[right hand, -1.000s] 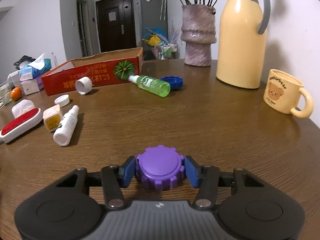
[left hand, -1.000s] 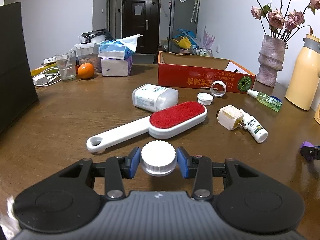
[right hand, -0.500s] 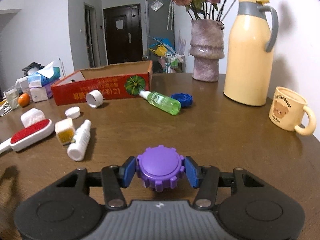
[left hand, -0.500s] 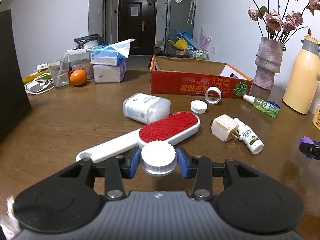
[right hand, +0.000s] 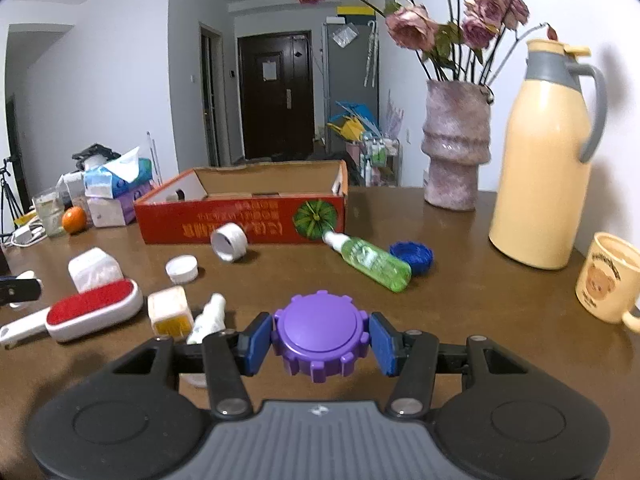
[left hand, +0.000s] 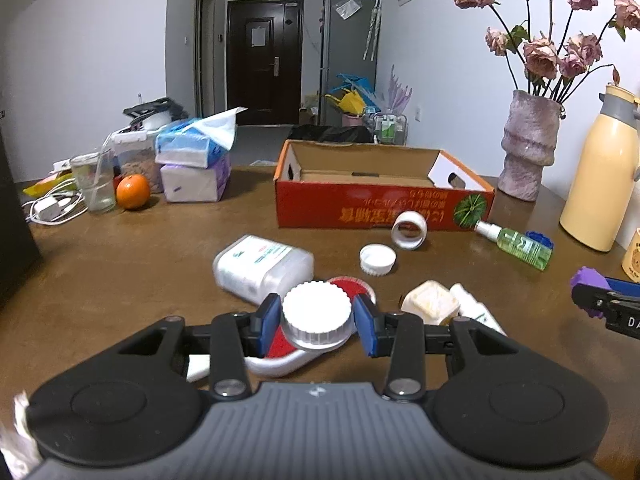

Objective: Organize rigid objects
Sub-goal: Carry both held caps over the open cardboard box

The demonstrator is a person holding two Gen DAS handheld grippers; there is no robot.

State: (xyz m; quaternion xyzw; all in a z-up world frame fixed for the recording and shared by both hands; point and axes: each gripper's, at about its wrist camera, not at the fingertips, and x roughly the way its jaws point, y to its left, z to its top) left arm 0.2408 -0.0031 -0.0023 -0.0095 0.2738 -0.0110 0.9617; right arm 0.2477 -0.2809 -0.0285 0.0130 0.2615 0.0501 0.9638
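My left gripper (left hand: 318, 322) is shut on a white ribbed cap (left hand: 317, 314), held above the red-and-white lint brush (left hand: 280, 354). My right gripper (right hand: 320, 342) is shut on a purple notched cap (right hand: 320, 336) above the table; it also shows at the right edge of the left wrist view (left hand: 600, 300). An open red cardboard box (left hand: 380, 196) (right hand: 244, 216) stands beyond both. Loose on the table lie a clear plastic box (left hand: 262, 268), a small white cap (left hand: 377, 259), a tape ring (left hand: 409, 230), a green spray bottle (right hand: 370, 260), a blue cap (right hand: 412, 256), a cream cube (right hand: 168, 312) and a white bottle (right hand: 208, 318).
A vase of dried roses (right hand: 456, 156), a yellow thermos (right hand: 544, 160) and a bear mug (right hand: 610, 280) stand at the right. Tissue packs (left hand: 196, 164), an orange (left hand: 133, 191), a glass (left hand: 94, 180) and a charger cable (left hand: 52, 208) sit at the far left.
Both grippers have lifted and moved forward toward the red box with their caps still held. The left one now hangs over the lint brush.
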